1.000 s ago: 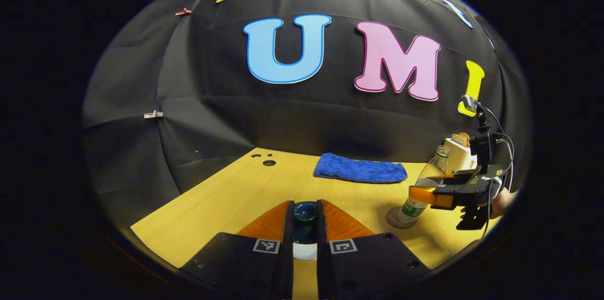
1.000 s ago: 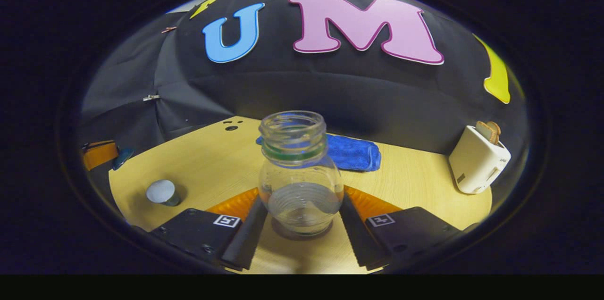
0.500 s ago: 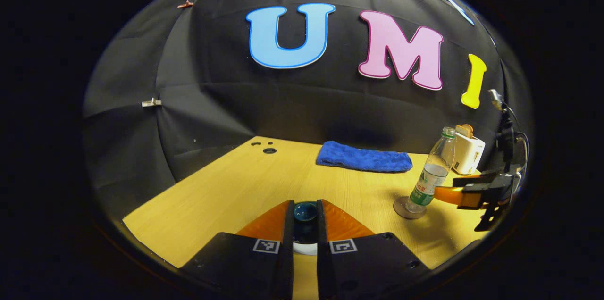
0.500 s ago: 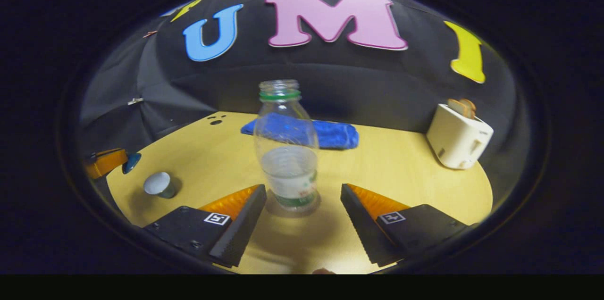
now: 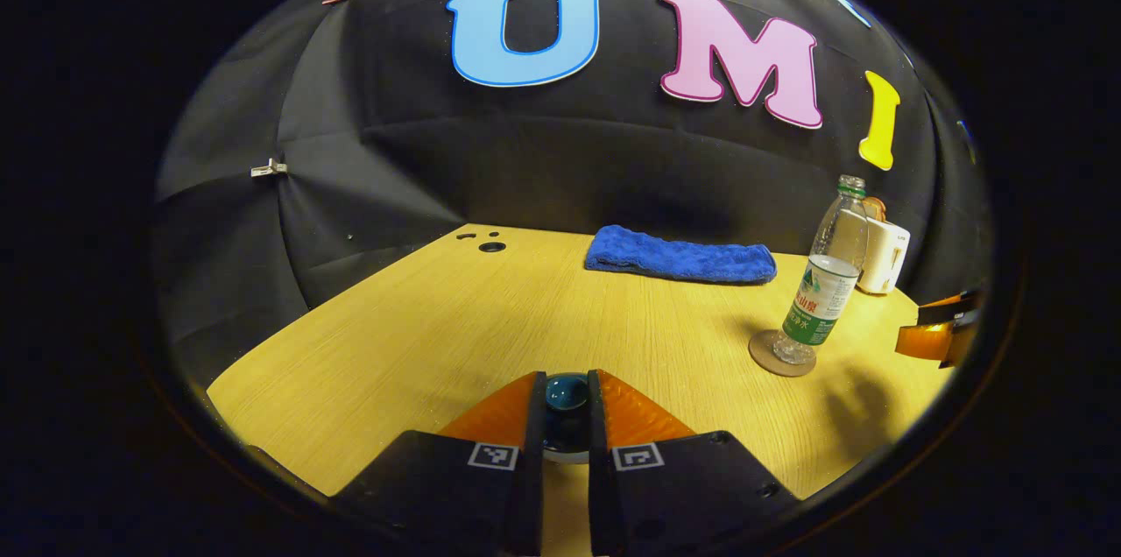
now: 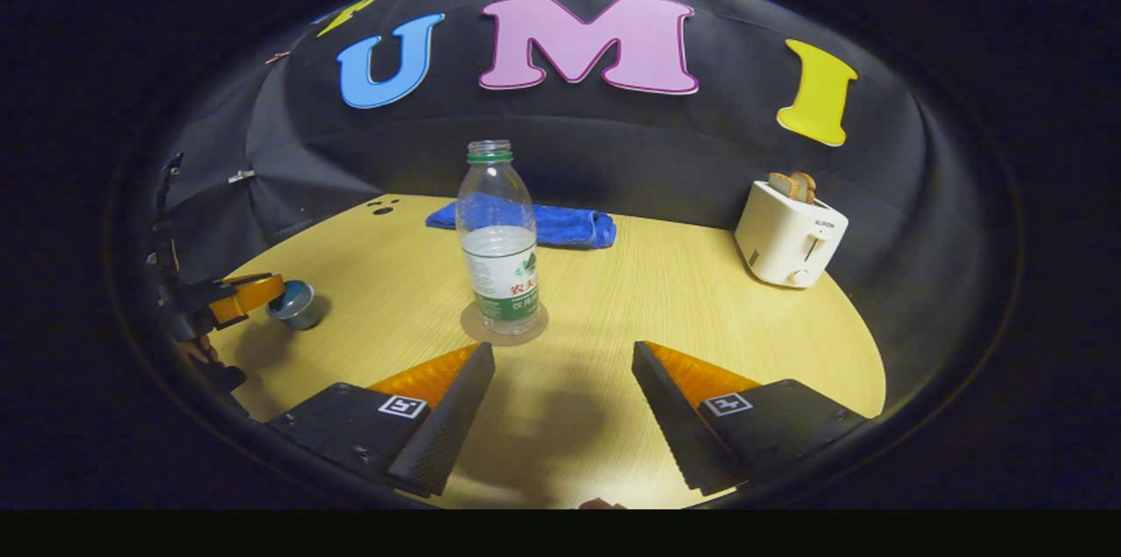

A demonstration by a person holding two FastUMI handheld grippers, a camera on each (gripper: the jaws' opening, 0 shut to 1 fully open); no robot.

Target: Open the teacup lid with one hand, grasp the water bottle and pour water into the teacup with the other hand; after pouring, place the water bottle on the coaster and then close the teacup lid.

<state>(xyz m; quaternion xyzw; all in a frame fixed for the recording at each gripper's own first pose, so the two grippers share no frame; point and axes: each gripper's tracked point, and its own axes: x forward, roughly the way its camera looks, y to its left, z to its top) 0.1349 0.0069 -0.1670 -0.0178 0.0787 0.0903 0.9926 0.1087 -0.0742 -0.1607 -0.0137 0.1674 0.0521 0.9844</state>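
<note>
Bottle (image 6: pixel 498 242) is standing upright and uncapped on the round coaster (image 6: pixel 504 325) near mid-table; it is clear plastic with a green neck ring, a white and green label, and water filling roughly its lower half. In the left gripper view it is showing at about three o'clock (image 5: pixel 828 272), on the coaster (image 5: pixel 782 355).

Right gripper (image 6: pixel 560 399) is hanging spread wide at six o'clock of the bottle, its fingers apart from bottle and coaster, with bare wood showing between the tips. Its edge is also peeking in at three o'clock of the left gripper view (image 5: pixel 939 334).

Left gripper (image 5: pixel 567 417) is pinching the dark blue lid (image 5: pixel 567 393) by its knob, both fingers pressing on it, with the lid sitting on or just over the cup's pale rim; which, I cannot tell. In the right gripper view that gripper (image 6: pixel 241 296) is sitting at nine o'clock with the lid and cup (image 6: pixel 296 305) at its tip, well apart from the bottle.

Table (image 6: pixel 666 303) is lying open between cup and bottle and across the near side. Towel (image 6: pixel 547 224) is lying at twelve o'clock along the back edge, near the wall, and the toaster (image 6: pixel 788 229) is standing at two o'clock near the right edge. Small holes (image 5: pixel 490 243) are marking the far left corner.
</note>
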